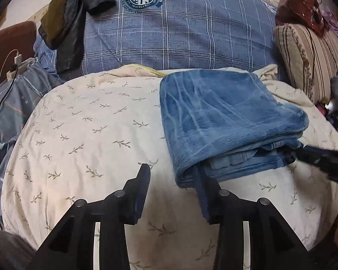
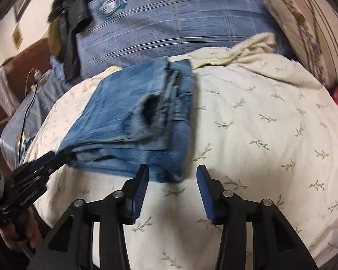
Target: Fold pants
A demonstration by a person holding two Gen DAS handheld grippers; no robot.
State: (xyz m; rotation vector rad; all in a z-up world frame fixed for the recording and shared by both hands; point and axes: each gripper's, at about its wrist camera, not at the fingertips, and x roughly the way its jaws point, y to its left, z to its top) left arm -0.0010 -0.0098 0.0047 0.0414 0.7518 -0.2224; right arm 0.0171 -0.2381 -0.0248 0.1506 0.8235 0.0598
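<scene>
Blue denim pants folded in layered stack on bedsheet | left gripper released | right gripper released

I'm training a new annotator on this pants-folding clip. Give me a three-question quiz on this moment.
1. True or false: the blue jeans lie folded in a stack on the leaf-print sheet.
2. The left tool is: A) clamped on the jeans, B) open at their near edge, C) out of view.
3. What is between the right tool's fingers?

Key: 1 true. 2 B. 3 A corner of the jeans, ungripped.
</scene>
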